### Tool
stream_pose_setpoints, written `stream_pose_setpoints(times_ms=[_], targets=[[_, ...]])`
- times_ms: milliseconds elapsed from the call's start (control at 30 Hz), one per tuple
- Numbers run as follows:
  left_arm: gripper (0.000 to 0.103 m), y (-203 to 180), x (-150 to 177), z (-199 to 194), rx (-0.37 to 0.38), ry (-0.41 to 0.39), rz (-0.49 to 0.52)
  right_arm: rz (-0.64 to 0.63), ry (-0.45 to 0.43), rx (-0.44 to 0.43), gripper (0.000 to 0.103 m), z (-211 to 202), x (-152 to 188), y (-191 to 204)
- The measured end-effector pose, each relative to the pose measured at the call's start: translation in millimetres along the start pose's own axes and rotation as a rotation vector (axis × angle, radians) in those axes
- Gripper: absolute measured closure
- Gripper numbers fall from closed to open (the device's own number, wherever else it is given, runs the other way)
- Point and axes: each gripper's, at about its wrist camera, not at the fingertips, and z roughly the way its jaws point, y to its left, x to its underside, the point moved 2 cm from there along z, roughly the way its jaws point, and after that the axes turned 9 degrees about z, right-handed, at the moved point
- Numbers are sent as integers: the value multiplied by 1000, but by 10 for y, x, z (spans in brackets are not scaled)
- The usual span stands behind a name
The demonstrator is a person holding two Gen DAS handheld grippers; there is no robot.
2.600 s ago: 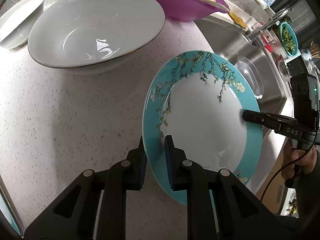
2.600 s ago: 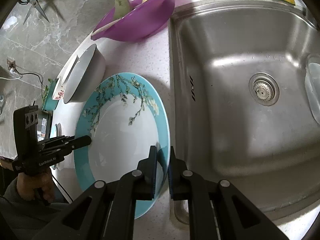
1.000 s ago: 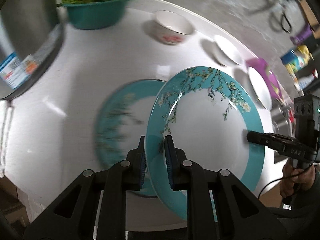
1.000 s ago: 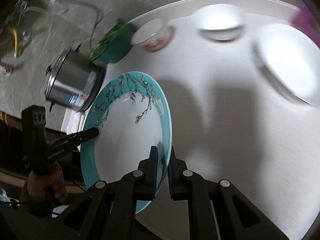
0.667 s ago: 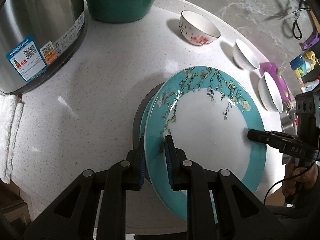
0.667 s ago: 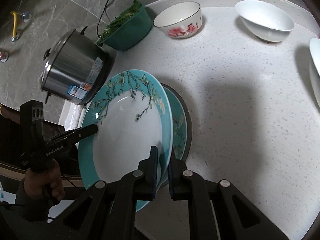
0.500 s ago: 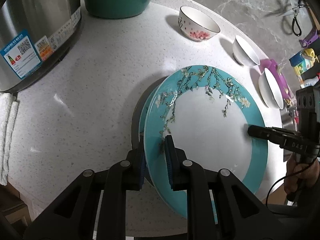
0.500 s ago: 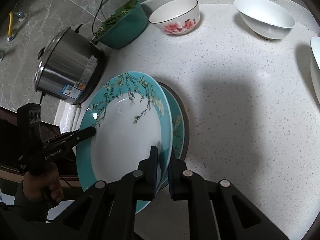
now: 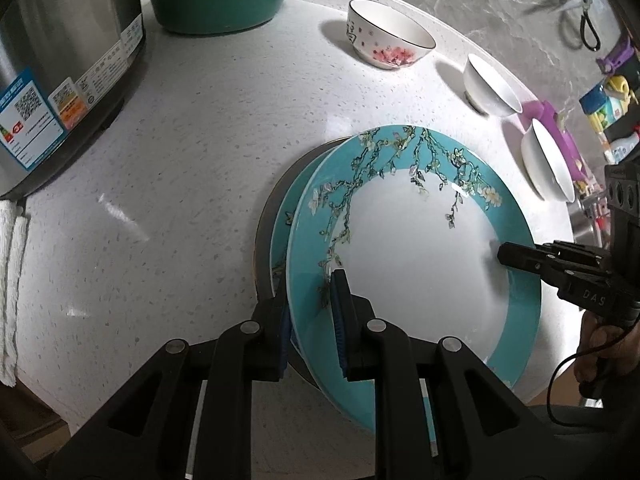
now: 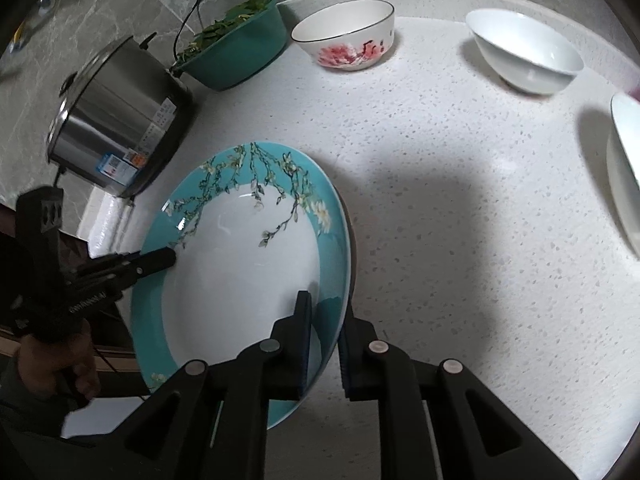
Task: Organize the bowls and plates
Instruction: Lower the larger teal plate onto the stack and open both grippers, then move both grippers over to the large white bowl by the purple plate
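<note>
A: How do the jaws stand?

B: The left gripper [image 9: 312,312] clamps the near-left rim of the plate [image 9: 416,264]. The right gripper [image 10: 324,336] has the opposite rim between its jaws, which have just been opening; whether its pads touch the rim I cannot tell.

A: And the plate itself?

B: Tilted, over a second plate [image 9: 282,236] that lies on a dark disc on the counter [image 9: 180,200].

A: Farther out?

B: Far from the plates stands a flowered bowl [image 10: 346,40], right of it a white bowl [image 10: 526,54]; a bigger white bowl [image 9: 546,160] sits at the right edge. Far left are a green basin [image 10: 236,40] of leaves and a steel cooker [image 10: 116,120].
</note>
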Motion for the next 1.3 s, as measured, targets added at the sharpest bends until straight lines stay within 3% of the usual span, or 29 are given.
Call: stream_pose_setpoints(times_ms=[733,800,933,1200,1233,1300], targets=[[83,-50,-26,-17,-93,-37,64,-85,-36,105,80,152,38,163],[80,-46,-24,-18,-90,-41,65,-88,-41,110,79,156,37,173],[47,-70,-48,-80,-92,-80,74,-122,-58,132,79,152,47,241],[47,-117,-87,-198,-75,-121,81,-123,-77,131,78,151,34,240],[47,-143,-112,-228,-64,-128,81,-123,-80,131,76,146,40,236],[44,-205,-174,-301,-42,-144,80,-127,-83,135,63,137,57,231]])
